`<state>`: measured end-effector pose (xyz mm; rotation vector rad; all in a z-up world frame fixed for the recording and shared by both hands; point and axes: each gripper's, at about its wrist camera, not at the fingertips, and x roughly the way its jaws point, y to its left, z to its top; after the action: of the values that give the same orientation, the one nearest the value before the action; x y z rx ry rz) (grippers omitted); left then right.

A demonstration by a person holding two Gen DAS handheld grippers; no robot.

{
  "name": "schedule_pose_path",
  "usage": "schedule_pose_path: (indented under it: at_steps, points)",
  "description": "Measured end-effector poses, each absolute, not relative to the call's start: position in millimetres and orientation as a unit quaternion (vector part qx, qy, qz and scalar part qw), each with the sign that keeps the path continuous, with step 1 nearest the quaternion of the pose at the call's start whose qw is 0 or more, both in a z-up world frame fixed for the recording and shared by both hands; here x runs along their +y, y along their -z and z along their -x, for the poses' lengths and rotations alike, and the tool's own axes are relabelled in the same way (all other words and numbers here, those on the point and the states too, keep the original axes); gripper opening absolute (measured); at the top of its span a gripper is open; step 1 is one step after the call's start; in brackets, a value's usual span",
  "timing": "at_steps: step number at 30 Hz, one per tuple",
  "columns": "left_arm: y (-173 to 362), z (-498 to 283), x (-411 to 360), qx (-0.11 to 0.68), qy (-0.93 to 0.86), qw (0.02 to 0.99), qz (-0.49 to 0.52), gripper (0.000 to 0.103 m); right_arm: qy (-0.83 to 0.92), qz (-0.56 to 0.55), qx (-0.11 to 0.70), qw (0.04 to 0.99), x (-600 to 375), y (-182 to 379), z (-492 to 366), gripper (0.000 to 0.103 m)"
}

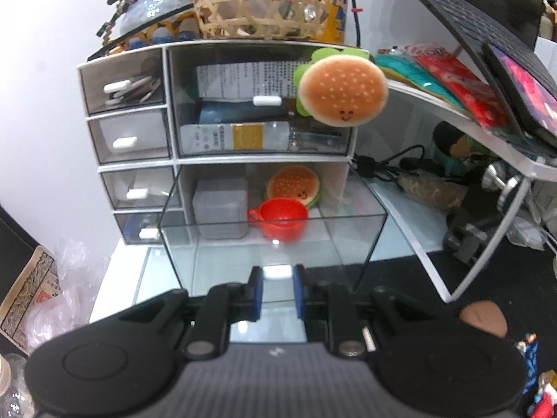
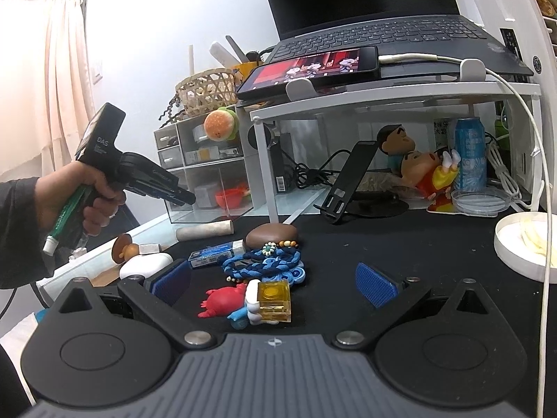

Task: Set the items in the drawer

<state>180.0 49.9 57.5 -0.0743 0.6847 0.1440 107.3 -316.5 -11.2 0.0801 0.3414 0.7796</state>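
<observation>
My left gripper (image 1: 277,278) is shut on the white handle (image 1: 277,271) of a clear drawer (image 1: 226,257), which is pulled out of the organiser. Inside lie a red cup (image 1: 282,219), a grey box (image 1: 220,207) and a burger toy (image 1: 294,184). In the right wrist view a hand holds that left gripper (image 2: 188,196) at the drawer (image 2: 209,205). My right gripper (image 2: 273,280) stands open over a black mat. Between its pads lie a red crab toy (image 2: 221,301), a yellow clear block (image 2: 274,301) and a blue braided cord (image 2: 264,264).
A burger plush (image 1: 343,92) hangs at the organiser's upper right corner, with a woven basket (image 1: 257,0) on top. A white shelf (image 2: 393,95) carries a laptop and phone. On the mat are a brown stone (image 2: 271,235), blue box (image 2: 209,256), white case (image 2: 144,266) and paper roll (image 2: 205,231).
</observation>
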Motion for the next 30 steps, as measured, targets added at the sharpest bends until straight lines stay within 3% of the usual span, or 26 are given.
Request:
schedule_pose_path:
  at_steps: [21, 25, 28, 30]
  points:
    - [-58, -144, 29, 0.341, -0.061, 0.938, 0.03, 0.018, -0.386, -0.041, 0.158, 0.908, -320, 9, -95, 0.103]
    - [-58, -138, 29, 0.345, -0.06, 0.936, 0.033, 0.002, -0.387, -0.042, 0.158, 0.907, -321, 8, -94, 0.103]
    - [-58, -134, 27, 0.349, -0.054, 0.935, 0.033, 0.001, -0.388, -0.043, 0.157, 0.907, -322, 7, -93, 0.103]
    - [-58, -133, 26, 0.348, -0.06, 0.935, 0.033, 0.007, -0.389, -0.044, 0.156, 0.907, -323, 7, -93, 0.103]
